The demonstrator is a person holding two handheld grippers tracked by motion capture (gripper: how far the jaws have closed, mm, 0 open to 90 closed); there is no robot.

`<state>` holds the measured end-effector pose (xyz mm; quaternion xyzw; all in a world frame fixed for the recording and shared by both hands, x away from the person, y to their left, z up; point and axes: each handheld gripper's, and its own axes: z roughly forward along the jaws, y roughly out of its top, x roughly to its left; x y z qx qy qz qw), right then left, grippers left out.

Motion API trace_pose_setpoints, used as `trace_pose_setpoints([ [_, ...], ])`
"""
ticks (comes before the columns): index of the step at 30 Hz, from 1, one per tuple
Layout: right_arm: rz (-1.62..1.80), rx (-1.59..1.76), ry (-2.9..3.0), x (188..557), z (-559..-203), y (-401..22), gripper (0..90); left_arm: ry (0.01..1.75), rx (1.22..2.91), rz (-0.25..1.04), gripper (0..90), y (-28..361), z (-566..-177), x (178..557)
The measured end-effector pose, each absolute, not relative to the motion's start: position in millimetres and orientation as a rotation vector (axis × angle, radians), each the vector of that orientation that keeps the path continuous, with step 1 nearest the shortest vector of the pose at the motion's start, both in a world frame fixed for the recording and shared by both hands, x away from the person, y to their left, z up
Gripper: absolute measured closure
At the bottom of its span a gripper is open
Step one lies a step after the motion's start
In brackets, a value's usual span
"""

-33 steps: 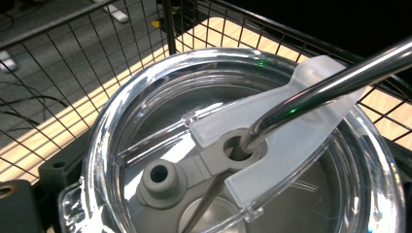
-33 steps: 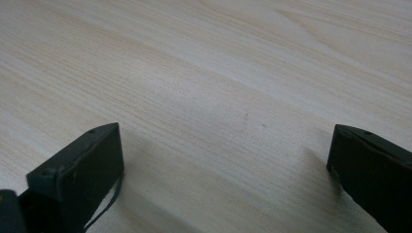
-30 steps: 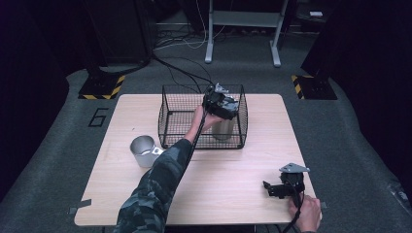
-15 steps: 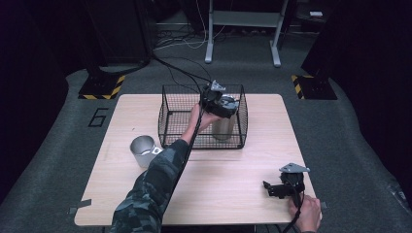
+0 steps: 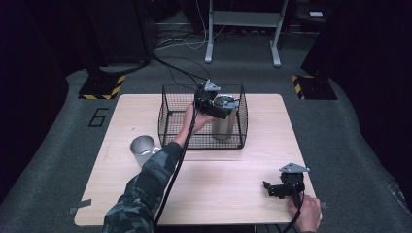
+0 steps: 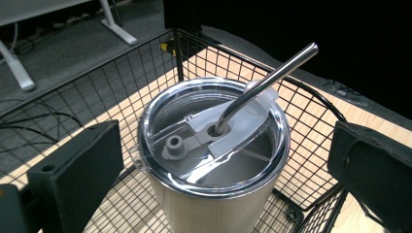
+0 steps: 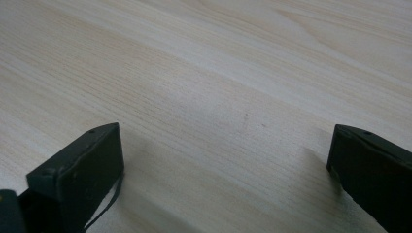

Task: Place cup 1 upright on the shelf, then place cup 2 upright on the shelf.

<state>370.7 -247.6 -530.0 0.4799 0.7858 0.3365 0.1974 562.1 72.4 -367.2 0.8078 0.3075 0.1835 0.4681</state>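
Two grippers: you hold one in each hand; your left gripper [image 5: 212, 99] hangs over the wire basket, your right gripper [image 5: 283, 186] lies low on the near right part of the bench.
Left jaws: two blocky, matt black pads, spread wide apart; in the left gripper view they stand either side of the tumbler's rim with a gap on both sides, touching nothing.
Right jaws: same black blocks, also wide apart, nothing between them but bare wood.
Tumbler [image 6: 214, 160]: round, brushed steel body, pale and satin; it stands upright inside the basket, toward its right end.
Lid [image 6: 228, 145]: clear plastic disc with a glossy rim, a frosted sliding tab across the middle and a small grey round plug beside the straw hole.
Straw [image 6: 269, 77]: slim polished metal tube, leaning out of the lid hole, up and away to the right in the left gripper view.
Basket [image 5: 171, 112]: thin black wire in a square grid, rectangular, open-topped, set at the far middle of the bench.
Second cup [image 5: 142, 149]: shiny steel, cylindrical, open mouth, no lid; it stands on the bench outside the basket, near its front left corner, just left of your sleeve.
Bench [image 5: 228, 194]: light wood with fine straight grain, smooth, rectangular with rounded corners.
Sleeve [image 5: 145, 189]: camouflage-patterned cloth on your left forearm.
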Motion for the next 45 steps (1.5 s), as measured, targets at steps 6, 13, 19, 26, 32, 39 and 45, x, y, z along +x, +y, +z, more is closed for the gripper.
trace_pose_setpoints([
  [6, 0.943, 1.344, 2.199, 370.7, -530.0, -247.5, 0.0, 0.745, 1.974, 0.456, 0.0, 81.0, -364.3, 548.8],
  [13, 0.942, 1.342, 2.198, 370.7, -530.1, -247.5, 0.0, 0.706, 1.975, 0.472, 0.1, 93.3, -357.4, 527.0],
  [19, 0.942, 1.342, 2.199, 370.7, -530.1, -247.5, 0.0, 0.688, 1.982, 0.476, 0.2, 101.2, -354.3, 512.4],
  [26, 0.942, 1.342, 2.198, 370.7, -530.1, -247.5, 0.0, 0.67, 2.009, 0.486, 0.1, 117.6, -357.2, 489.0],
  [32, 0.942, 1.343, 2.198, 370.7, -530.1, -247.5, 0.0, 0.667, 2.018, 0.493, 0.1, 131.3, -362.9, 473.3],
  [39, 0.942, 1.342, 2.198, 370.7, -530.1, -247.5, 0.0, 0.698, 2.003, 0.479, 0.1, 148.3, -373.7, 458.4],
  [45, 0.943, 1.342, 2.198, 370.7, -530.1, -247.5, 0.0, 0.707, 1.993, 0.492, 0.1, 161.9, -378.9, 446.2],
])
